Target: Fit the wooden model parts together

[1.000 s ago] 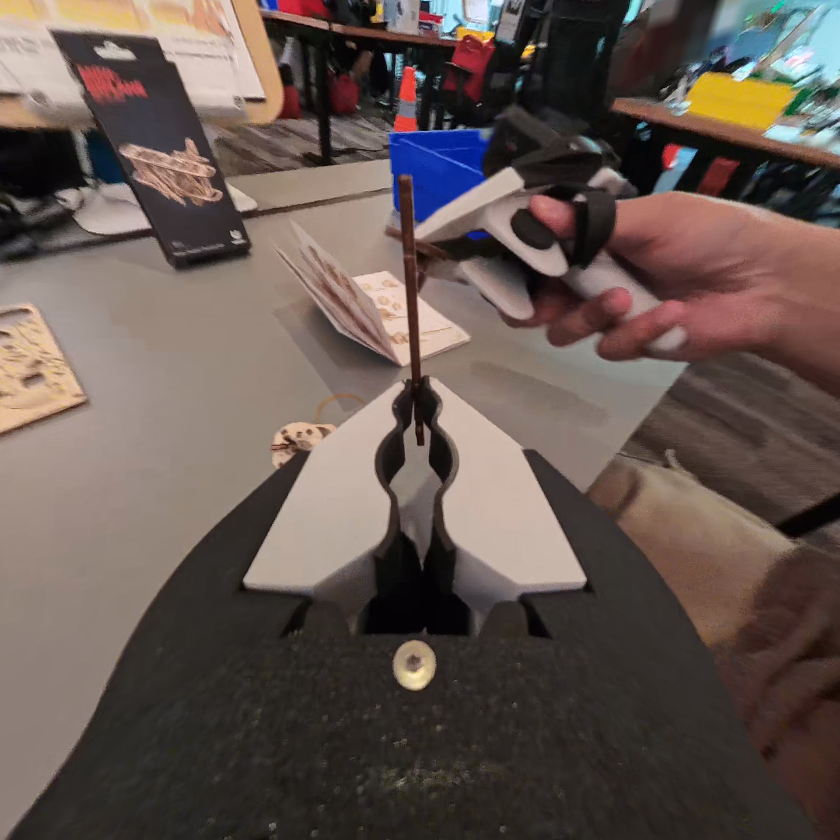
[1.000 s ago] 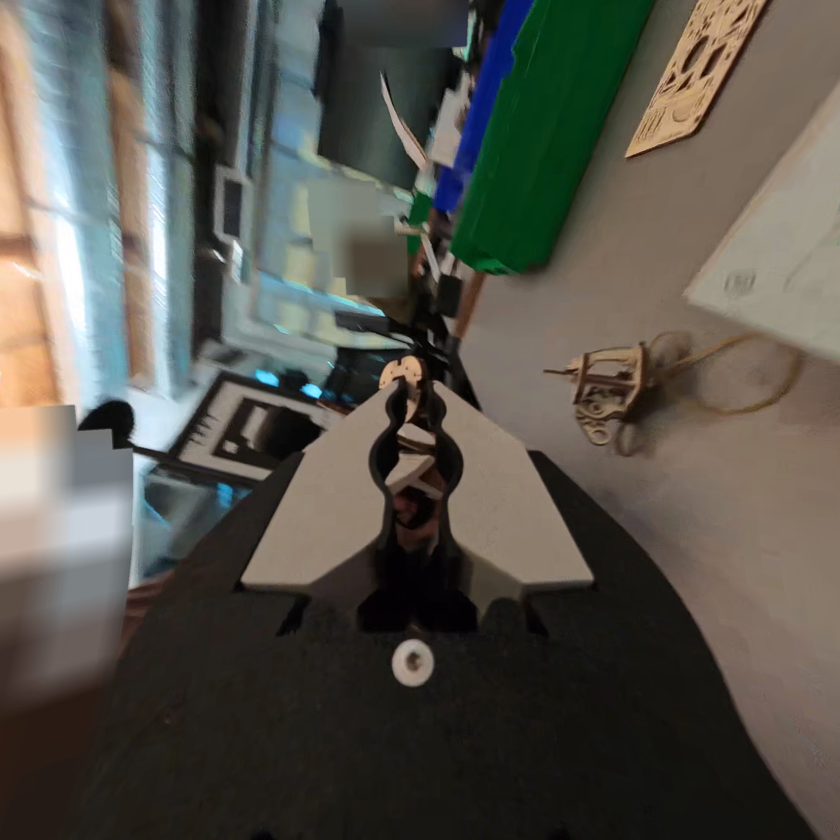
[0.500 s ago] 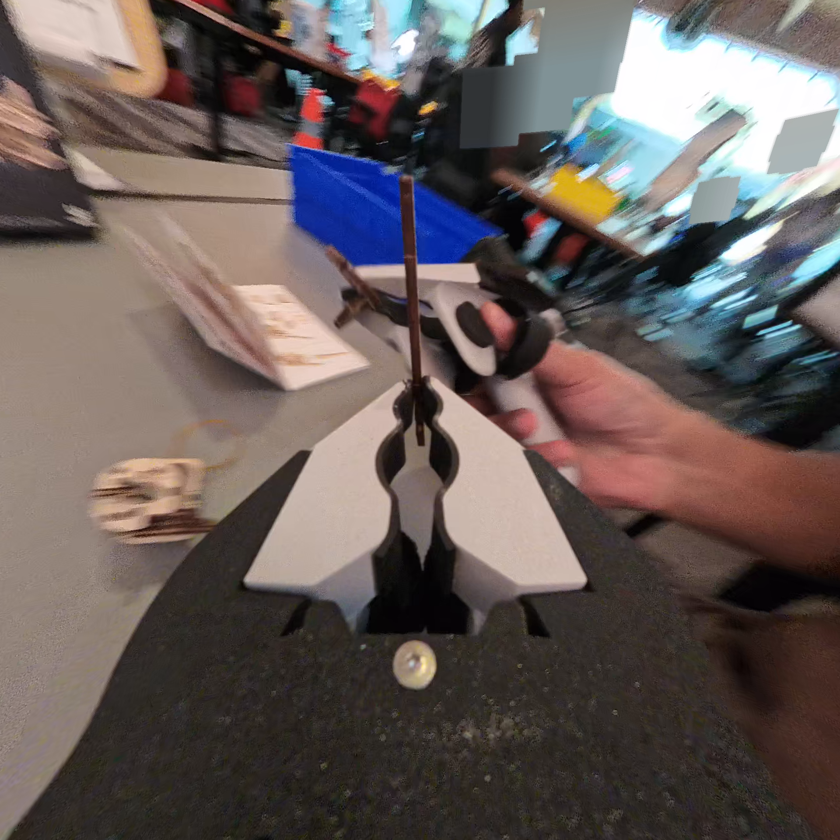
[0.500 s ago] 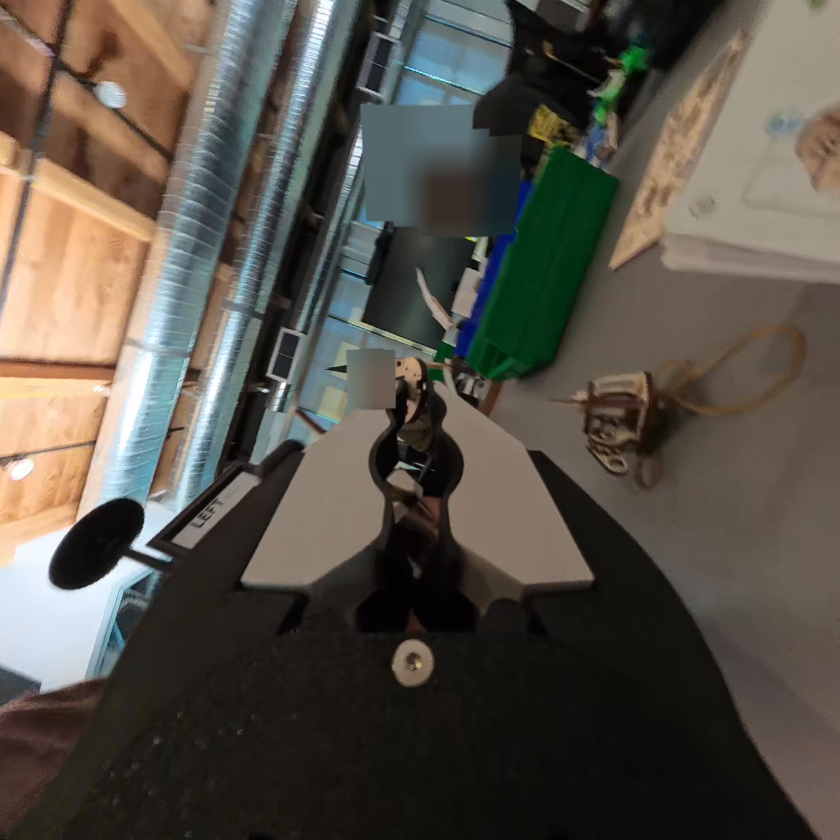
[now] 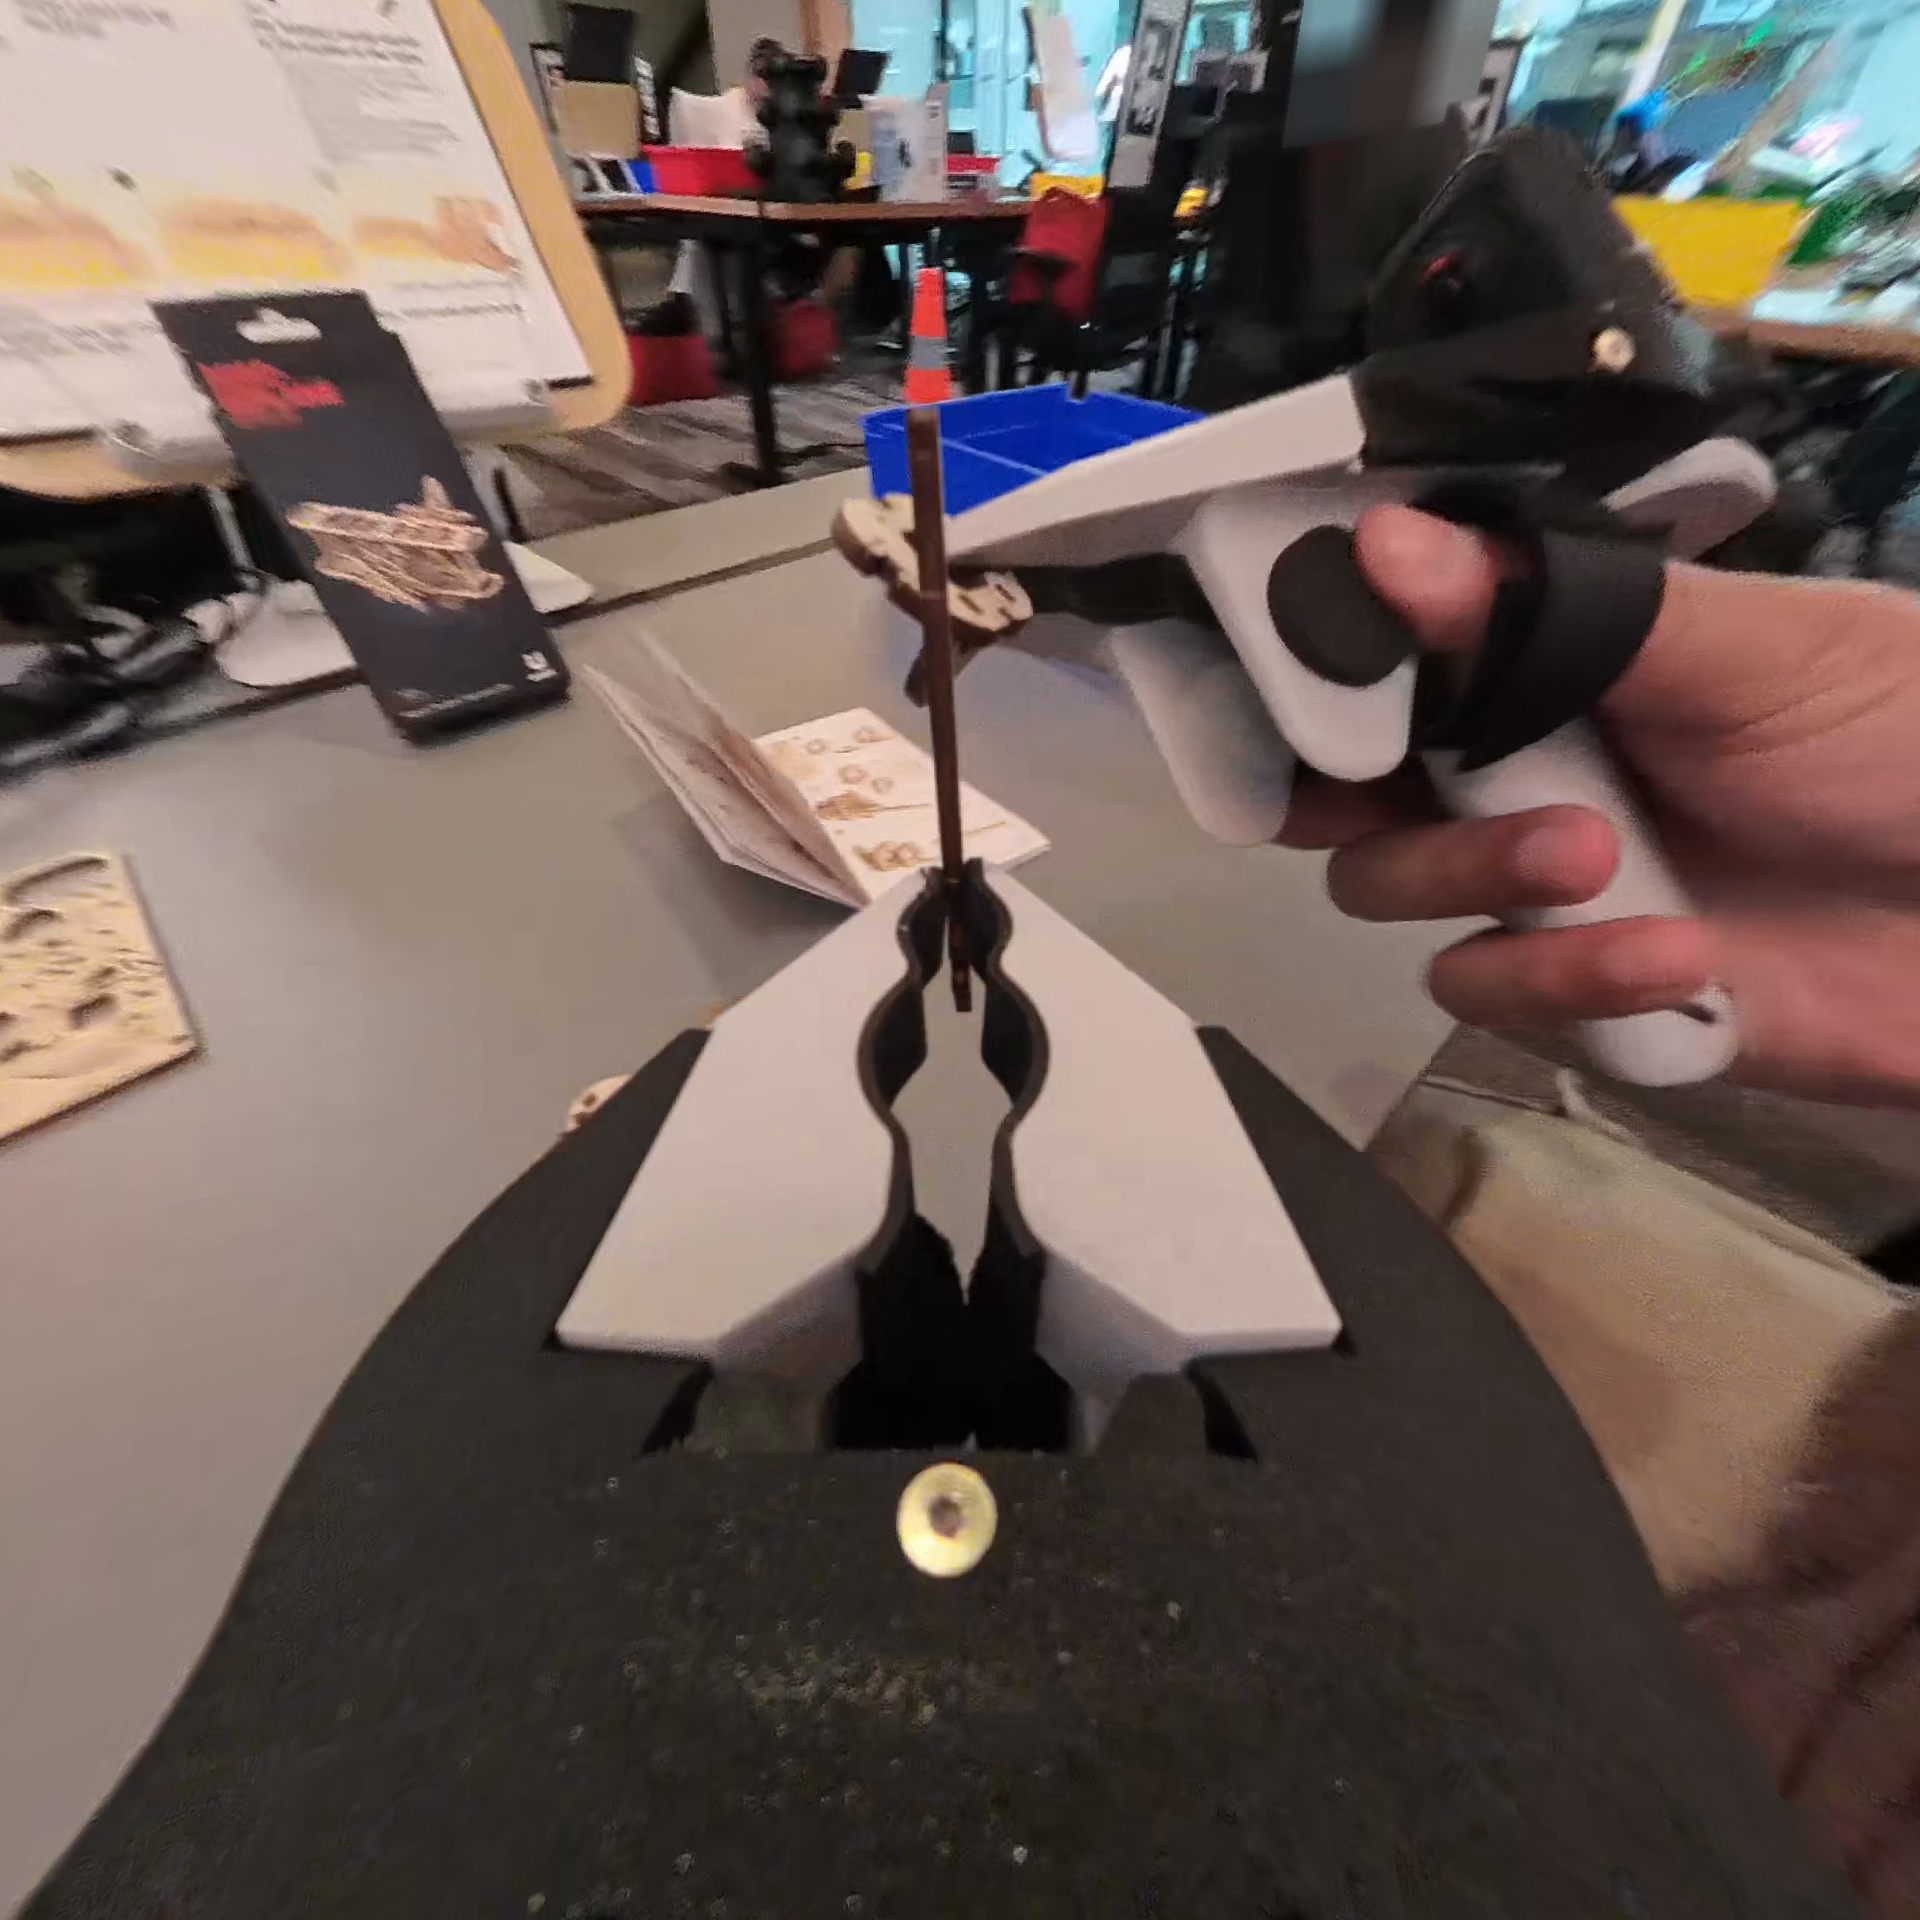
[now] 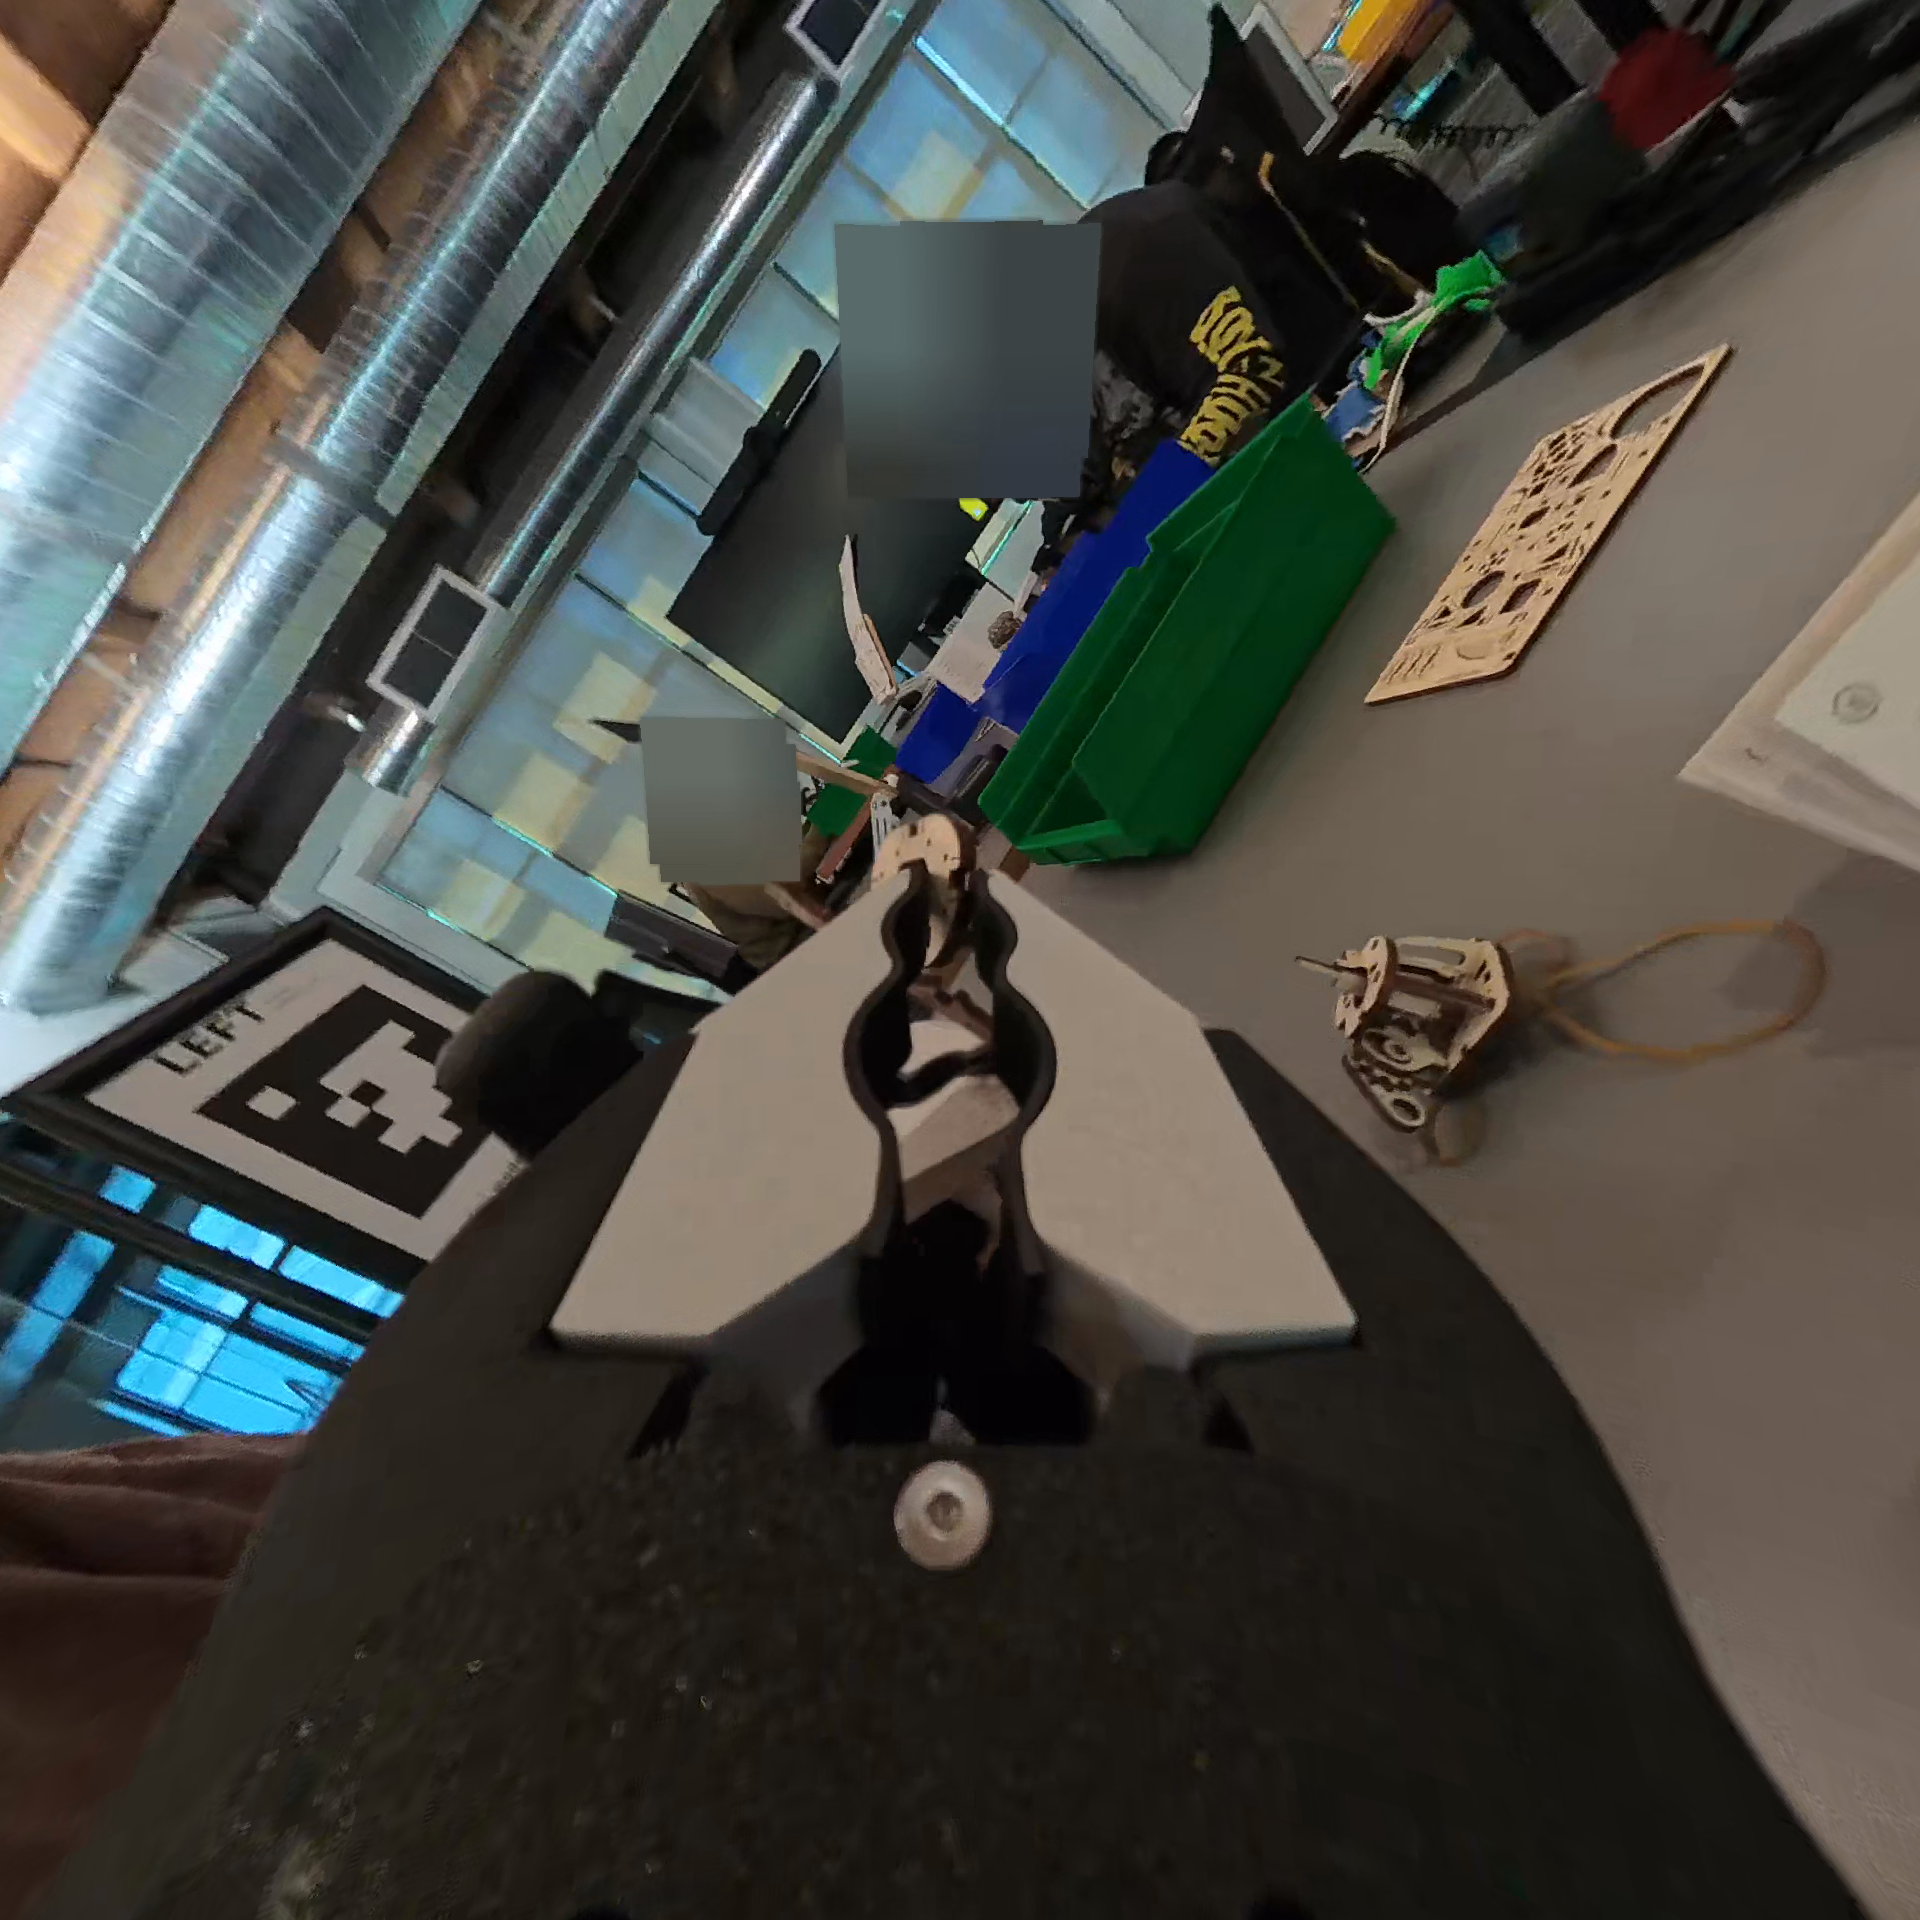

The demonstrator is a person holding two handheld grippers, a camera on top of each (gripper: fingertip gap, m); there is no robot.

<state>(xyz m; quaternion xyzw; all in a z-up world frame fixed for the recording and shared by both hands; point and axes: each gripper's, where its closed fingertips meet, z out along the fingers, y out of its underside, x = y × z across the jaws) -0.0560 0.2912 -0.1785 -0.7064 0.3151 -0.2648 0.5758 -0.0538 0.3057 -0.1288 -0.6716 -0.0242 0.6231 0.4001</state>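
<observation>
My left gripper [image 5: 956, 899] is shut on a thin dark wooden stick [image 5: 938, 675] and holds it upright above the grey table [image 5: 364, 1018]. My right gripper [image 6: 940, 894] is shut on a small round wooden part [image 6: 928, 852]. In the left wrist view that part [image 5: 987, 603] sits at the tip of the right gripper [image 5: 1143, 499], touching the stick's upper half. I cannot tell whether the stick passes through it. A partly built wooden model [image 6: 1413, 1008] lies on the table [image 6: 1558, 1351] to the right, apart from both grippers.
A yellow rubber band [image 6: 1688, 997] lies by the model. An open instruction booklet [image 5: 831, 800], a black package card [image 5: 364, 509], a punched wooden sheet [image 5: 73, 987] [image 6: 1538, 530], a blue bin [image 5: 1018, 447] and a green bin [image 6: 1195, 665] stand around. The table edge is at the right [image 5: 1382, 1122]. There is about 5 centimetres between the tips of the two grippers.
The right gripper has come nearer and higher, so its round part now meets the upper stick. The left view swung right, then back left. Both grips held.
</observation>
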